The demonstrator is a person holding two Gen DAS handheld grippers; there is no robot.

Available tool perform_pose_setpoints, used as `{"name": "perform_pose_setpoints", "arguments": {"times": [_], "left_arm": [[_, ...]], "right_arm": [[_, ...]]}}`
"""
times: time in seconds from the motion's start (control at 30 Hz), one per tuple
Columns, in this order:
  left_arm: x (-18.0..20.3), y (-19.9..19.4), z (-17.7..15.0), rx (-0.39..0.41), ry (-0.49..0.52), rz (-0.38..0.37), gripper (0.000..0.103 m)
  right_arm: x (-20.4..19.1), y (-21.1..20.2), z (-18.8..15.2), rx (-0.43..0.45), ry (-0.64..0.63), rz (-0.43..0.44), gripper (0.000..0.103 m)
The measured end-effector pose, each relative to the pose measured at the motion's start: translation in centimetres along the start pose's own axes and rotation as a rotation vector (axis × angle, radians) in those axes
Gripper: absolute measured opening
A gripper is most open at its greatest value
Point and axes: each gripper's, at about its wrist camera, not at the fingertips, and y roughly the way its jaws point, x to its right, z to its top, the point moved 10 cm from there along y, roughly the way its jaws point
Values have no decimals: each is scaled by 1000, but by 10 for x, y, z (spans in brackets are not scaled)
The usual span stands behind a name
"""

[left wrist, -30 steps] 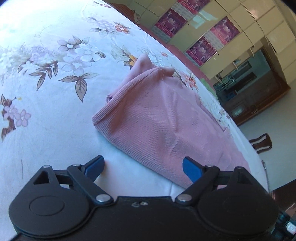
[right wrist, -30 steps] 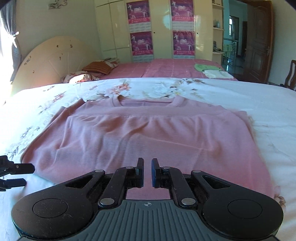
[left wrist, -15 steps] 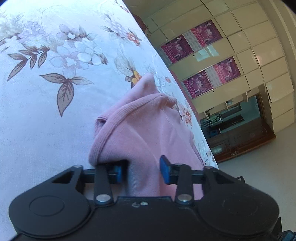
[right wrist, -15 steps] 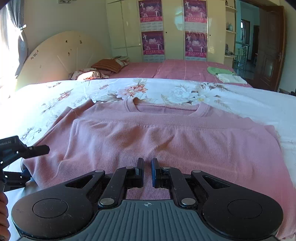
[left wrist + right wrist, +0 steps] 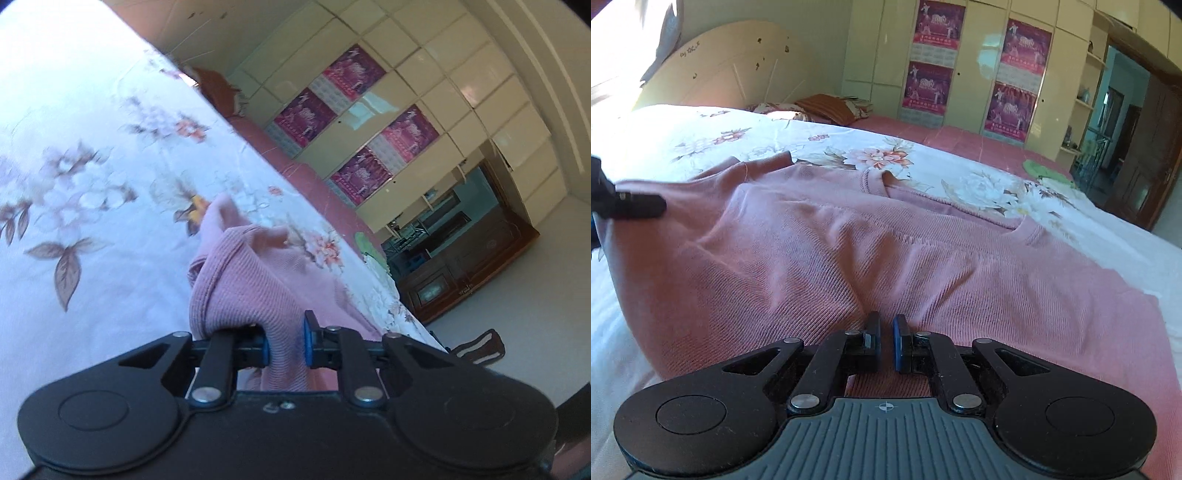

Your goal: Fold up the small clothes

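A pink knitted sweater (image 5: 849, 251) lies spread on the floral bedsheet (image 5: 701, 136), neckline away from me. My left gripper (image 5: 286, 332) is at the sweater's left edge. Its jaws are closing, and the blue pads press a bunched fold of the pink sweater (image 5: 243, 280), which rises off the sheet (image 5: 92, 184). That gripper's finger (image 5: 631, 205) shows at the left edge of the right wrist view. My right gripper (image 5: 886, 332) is shut and sits low over the sweater's near hem. I see nothing between its pads.
Behind the bed are a cream wardrobe with purple posters (image 5: 932, 62), a second bed with a pink cover (image 5: 960, 136), pillows (image 5: 827, 107) and a green cloth (image 5: 1045, 171). A dark doorway (image 5: 1137, 147) is at the right. A wooden cabinet (image 5: 461, 266) stands on the floor.
The left gripper went from wide open before the sweater's edge to closed on it, and lifted the fold. The right gripper sank closer to the sweater and tilted.
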Motion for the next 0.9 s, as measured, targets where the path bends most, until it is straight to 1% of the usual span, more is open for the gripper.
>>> {"name": "perform_pose_setpoints", "arguments": {"times": [0.13, 0.2, 0.27, 0.37, 0.43, 0.5, 0.53, 0.57, 0.6, 0.63, 0.67, 0.7, 0.73, 0.77, 0.8, 0.83, 0.87, 0.9], "left_arm": [[64, 5, 6, 3, 185, -83, 14], [96, 11, 1, -10, 258, -138, 14], [135, 20, -15, -35, 357, -202, 14], [187, 36, -49, -95, 456, -303, 14], [221, 48, -89, -158, 525, -381, 14], [244, 59, -130, -234, 579, -435, 14], [252, 66, -154, -281, 616, -450, 14], [255, 73, -176, -327, 654, -447, 14], [255, 80, -195, -370, 685, -437, 14], [253, 87, -215, -419, 713, -423, 17], [249, 92, -230, -462, 735, -404, 19], [245, 94, -240, -488, 753, -388, 27], [243, 92, -246, -498, 774, -386, 29], [244, 87, -248, -490, 796, -395, 32], [245, 80, -249, -483, 811, -408, 45], [246, 72, -248, -475, 819, -421, 64], [249, 65, -244, -457, 822, -430, 71], [247, 56, -239, -432, 825, -437, 73]], "right_arm": [[5, -2, 4, 3, 36, 38, 6], [17, -11, 9, 23, 113, 61, 7], [40, -27, 11, 65, 202, 43, 6], [93, -52, 3, 89, 318, -7, 6], [134, -70, -12, 85, 398, -53, 6], [170, -84, -32, 63, 467, -95, 7], [186, -90, -42, 50, 498, -109, 7], [200, -96, -53, 37, 531, -125, 7], [212, -102, -62, 27, 566, -141, 7], [222, -108, -71, 22, 607, -144, 7], [229, -114, -77, 23, 644, -130, 7], [232, -117, -80, 25, 671, -115, 7], [236, -124, -80, 31, 690, -101, 7], [238, -128, -79, 36, 700, -96, 7], [240, -134, -78, 42, 708, -94, 14], [242, -139, -77, 53, 718, -88, 60], [244, -145, -74, 74, 729, -90, 86], [246, -154, -69, 113, 726, -97, 101]]}}
